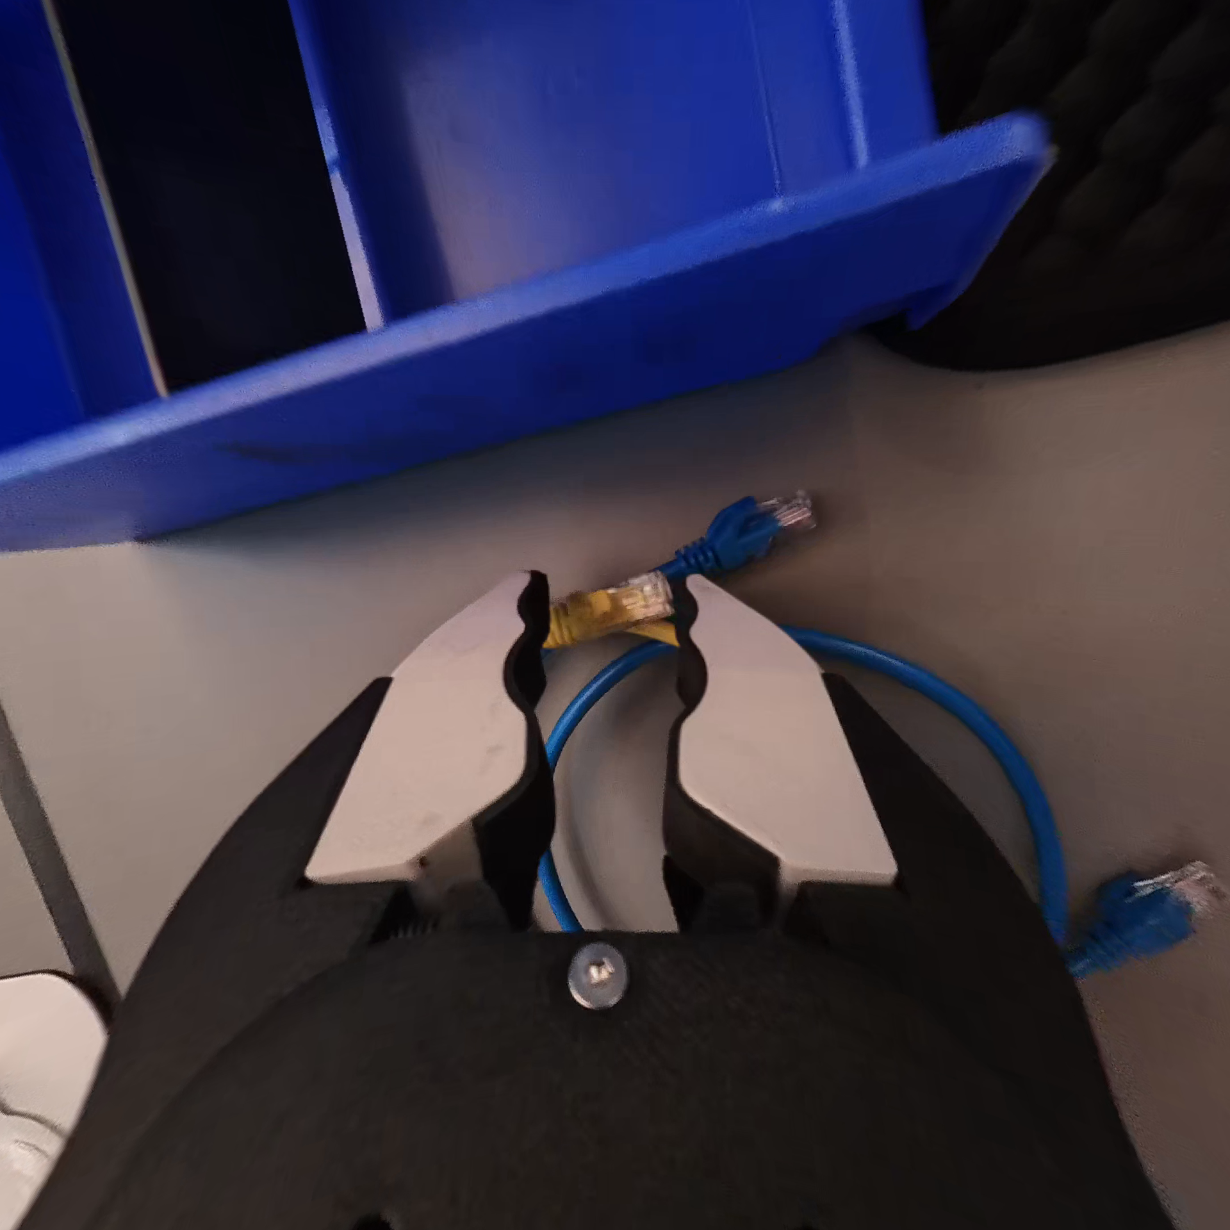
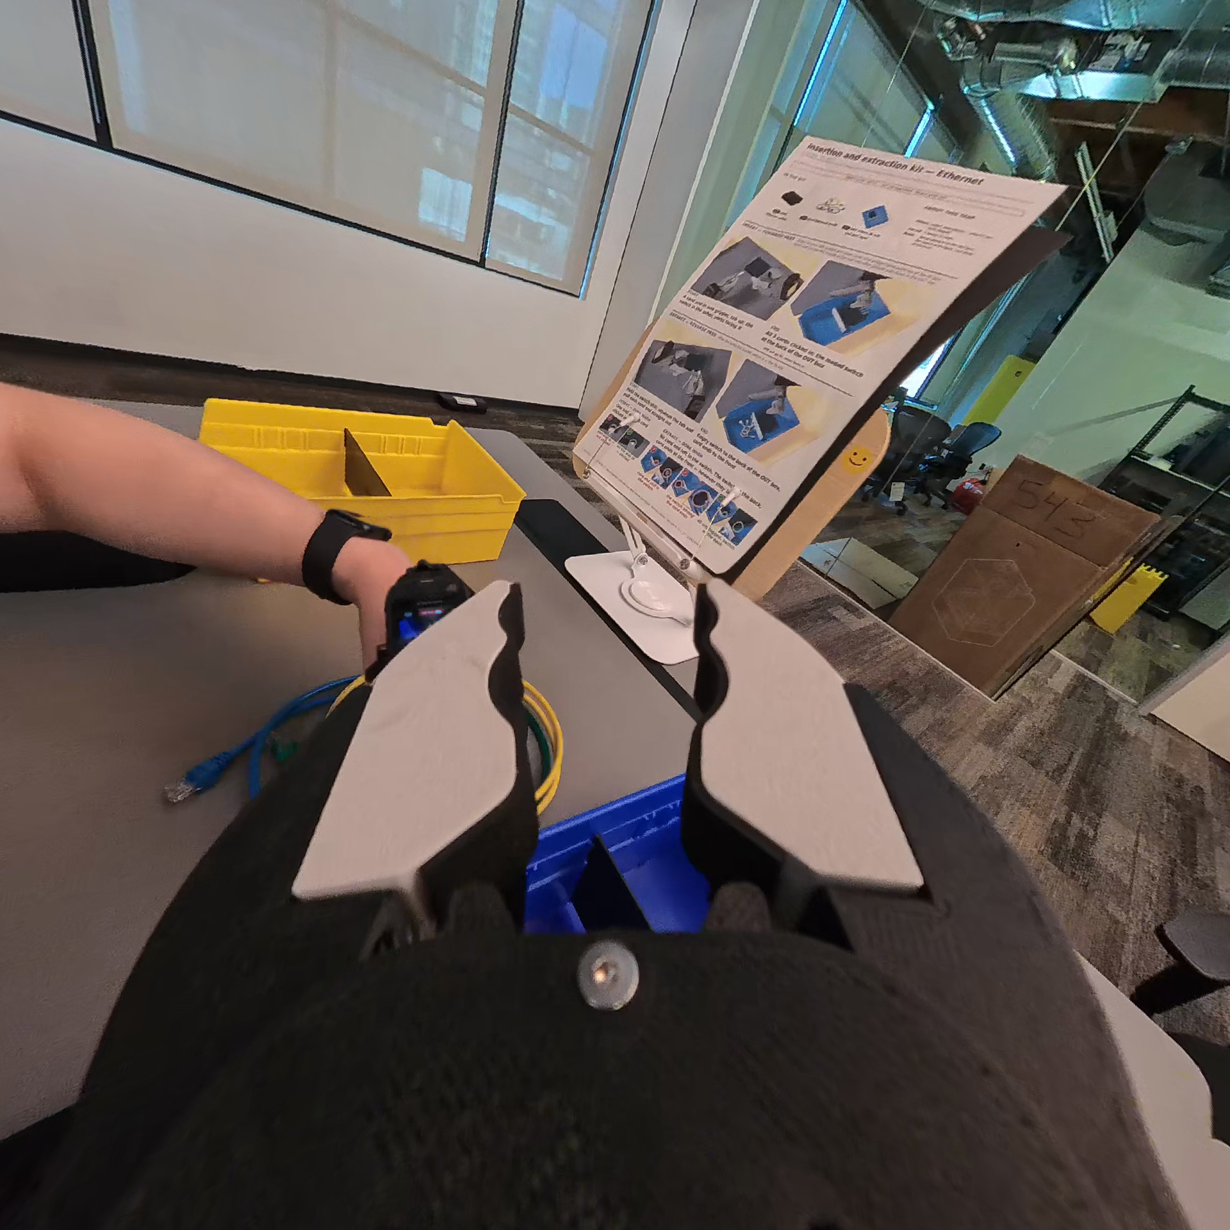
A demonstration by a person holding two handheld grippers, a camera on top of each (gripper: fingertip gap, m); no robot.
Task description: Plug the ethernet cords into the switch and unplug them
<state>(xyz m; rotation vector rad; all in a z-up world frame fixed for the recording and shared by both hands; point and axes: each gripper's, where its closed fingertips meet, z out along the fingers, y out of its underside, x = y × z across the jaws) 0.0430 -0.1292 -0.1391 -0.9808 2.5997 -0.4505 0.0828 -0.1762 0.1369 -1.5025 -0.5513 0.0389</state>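
In the left wrist view my left gripper (image 1: 612, 592) is low over the grey table, its fingers part open on either side of a yellow cord's plug (image 1: 619, 602), which lies crosswise between the tips. A blue cord (image 1: 932, 685) loops under the fingers, with one plug (image 1: 745, 532) just beyond the tips and the other (image 1: 1145, 918) at the right. My right gripper (image 2: 609, 599) is open and empty, held above a blue bin (image 2: 639, 825). Blue (image 2: 200, 779), yellow (image 2: 556, 745) and green cords lie coiled on the table to its left. I see no switch.
The blue bin (image 1: 599, 346), with black dividers, stands just beyond the cords, with dark textured material (image 1: 1098, 200) at its right. A yellow bin (image 2: 426, 492) sits at the table's far side. An instruction board (image 2: 799, 346) on a white stand is at the table's right edge. A person's forearm with a black watch (image 2: 333, 552) reaches over the cords.
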